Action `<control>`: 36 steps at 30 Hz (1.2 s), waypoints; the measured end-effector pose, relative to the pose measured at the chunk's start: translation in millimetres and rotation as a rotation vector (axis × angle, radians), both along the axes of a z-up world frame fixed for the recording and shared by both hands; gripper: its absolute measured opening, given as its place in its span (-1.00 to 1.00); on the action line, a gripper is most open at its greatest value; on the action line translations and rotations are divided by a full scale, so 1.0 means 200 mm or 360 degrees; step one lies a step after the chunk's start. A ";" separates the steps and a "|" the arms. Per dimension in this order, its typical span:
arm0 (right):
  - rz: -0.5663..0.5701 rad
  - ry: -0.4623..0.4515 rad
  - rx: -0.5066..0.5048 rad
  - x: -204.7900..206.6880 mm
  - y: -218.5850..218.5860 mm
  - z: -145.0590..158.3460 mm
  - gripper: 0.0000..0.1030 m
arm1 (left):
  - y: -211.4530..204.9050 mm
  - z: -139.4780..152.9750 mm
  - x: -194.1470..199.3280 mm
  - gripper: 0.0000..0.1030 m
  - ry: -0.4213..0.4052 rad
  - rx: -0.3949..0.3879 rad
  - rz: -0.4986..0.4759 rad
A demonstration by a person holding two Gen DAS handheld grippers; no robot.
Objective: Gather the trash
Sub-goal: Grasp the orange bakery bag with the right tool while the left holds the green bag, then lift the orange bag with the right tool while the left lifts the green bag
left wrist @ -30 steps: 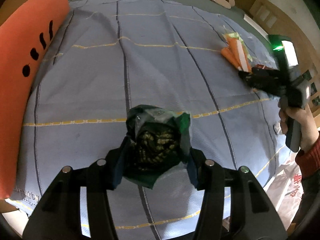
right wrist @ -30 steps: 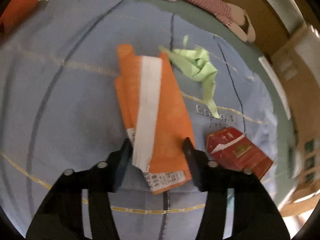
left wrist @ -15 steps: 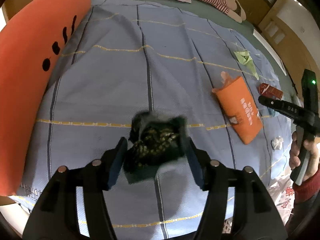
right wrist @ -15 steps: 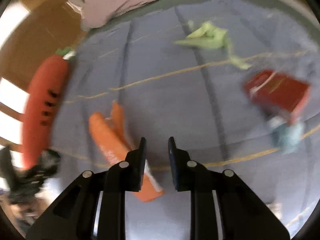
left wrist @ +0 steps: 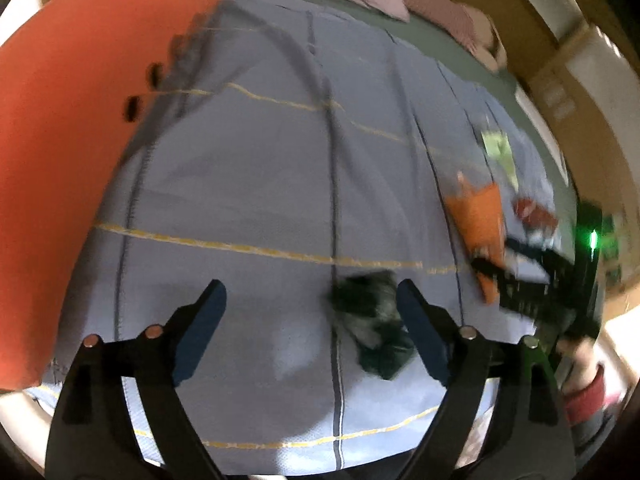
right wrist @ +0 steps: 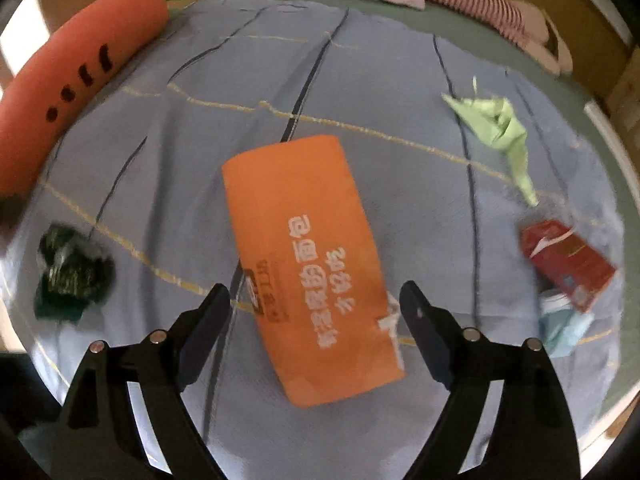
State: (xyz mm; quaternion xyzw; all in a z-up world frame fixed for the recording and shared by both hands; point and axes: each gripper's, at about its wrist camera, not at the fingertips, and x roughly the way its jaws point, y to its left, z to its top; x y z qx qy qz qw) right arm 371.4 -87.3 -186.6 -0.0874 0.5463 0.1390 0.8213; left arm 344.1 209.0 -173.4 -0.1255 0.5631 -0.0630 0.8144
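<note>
Four wrappers (right wrist: pixel 304 264), one carton (right wrist: pixel 568 260)

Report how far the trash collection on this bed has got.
Nothing looks collected yet. Both tools have just opened their jaws and hold nothing: the left tool has the dark green wrapper lying loose by its right finger, and the right tool frames the orange packet flat on the blanket. Also left: the green paper, red carton and light blue scrap.

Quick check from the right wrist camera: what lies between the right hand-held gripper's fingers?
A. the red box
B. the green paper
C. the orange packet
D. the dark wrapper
C: the orange packet lies flat on the bedspread between the open right hand-held gripper fingers, ungripped.
</note>
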 end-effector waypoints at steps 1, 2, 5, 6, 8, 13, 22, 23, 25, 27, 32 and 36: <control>-0.0019 0.0023 0.0019 0.01 0.01 -0.01 0.65 | -0.05 -0.02 0.00 0.71 0.0008 0.0038 -0.0046; -0.0030 0.0031 0.0013 0.01 0.02 -0.02 0.65 | -0.09 -0.03 0.00 0.71 0.0012 0.0069 -0.0084; -0.0011 0.0039 0.0017 0.00 0.05 -0.03 0.65 | -0.22 -0.09 0.01 0.75 0.0025 0.0160 -0.0188; -0.0008 0.0046 0.0021 0.00 0.05 -0.04 0.60 | -0.26 -0.11 0.01 0.75 0.0037 0.0190 -0.0212; -0.0004 0.0094 0.0034 0.00 0.05 -0.08 0.32 | -0.34 -0.19 0.01 0.75 0.0068 0.0295 -0.0273; -0.0019 0.0064 0.0059 -0.03 0.05 -0.06 0.29 | -0.40 -0.27 0.00 0.27 0.0044 0.0450 -0.0316; -0.0045 -0.0077 0.0105 -0.14 0.07 0.05 0.29 | -0.42 -0.09 -0.06 0.05 -0.0259 0.0425 -0.0305; -0.0045 -0.0090 0.0108 -0.15 0.07 0.07 0.29 | -0.42 -0.06 -0.07 0.05 -0.0303 0.0421 -0.0306; -0.0045 -0.0118 0.0117 -0.18 0.07 0.10 0.29 | -0.43 -0.02 -0.10 0.05 -0.0376 0.0432 -0.0308; -0.0043 -0.0146 0.0110 -0.21 0.08 0.13 0.29 | -0.43 0.00 -0.10 0.05 -0.0423 0.0439 -0.0311; -0.0043 -0.0192 0.0104 -0.26 0.08 0.20 0.29 | -0.45 0.07 -0.13 0.05 -0.0518 0.0438 -0.0315; -0.0061 -0.0238 0.0101 -0.30 0.07 0.26 0.29 | -0.47 0.13 -0.17 0.05 -0.0599 0.0462 -0.0319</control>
